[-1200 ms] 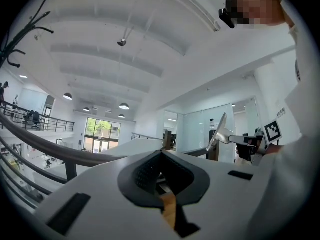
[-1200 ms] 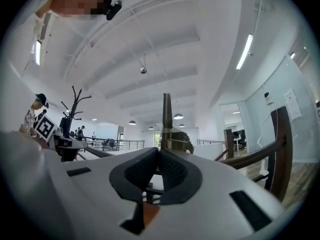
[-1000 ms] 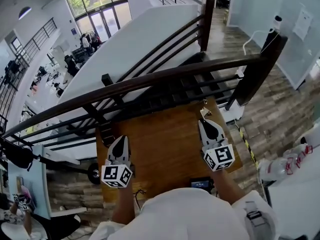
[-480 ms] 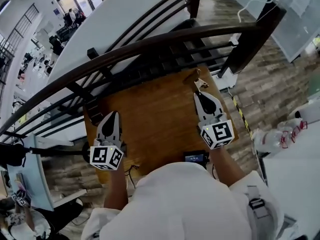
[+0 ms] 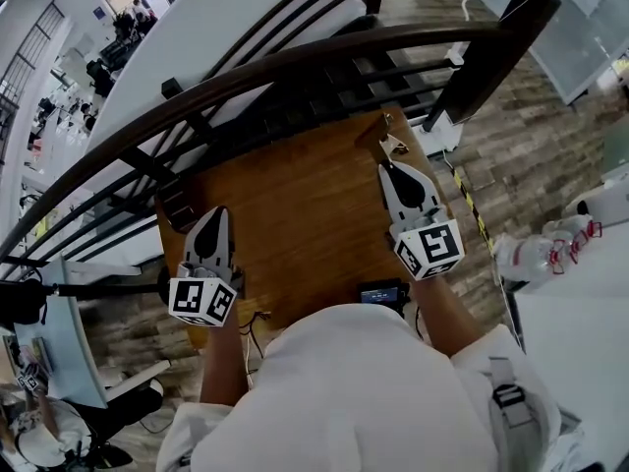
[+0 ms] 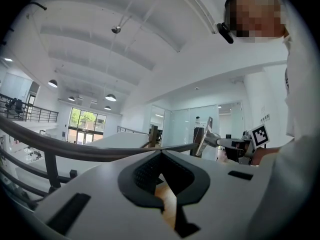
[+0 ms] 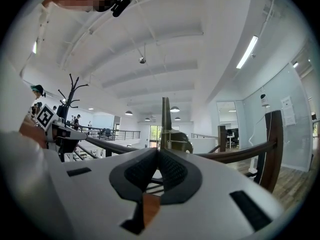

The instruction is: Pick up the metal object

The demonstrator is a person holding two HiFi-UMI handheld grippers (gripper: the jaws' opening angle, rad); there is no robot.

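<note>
My right claw (image 7: 159, 153) clenches a thin silver metal object (image 7: 165, 121) over the brown wooden table (image 5: 295, 224); my left claw (image 6: 160, 153) is clenched, empty.

White shirt (image 5: 344, 391) worn — left gripper (image 5: 213, 214), right gripper (image 5: 390, 170) white, marker-cubed.

the head view looks steeply down from over the person onto the brown wooden tabletop (image 5: 295, 214). each gripper view sits close behind its own jaws, tilted up and outward — all three share the dark curved wooden handrail (image 5: 324, 55); the left one also catches the right gripper (image 6: 218, 142).
</note>
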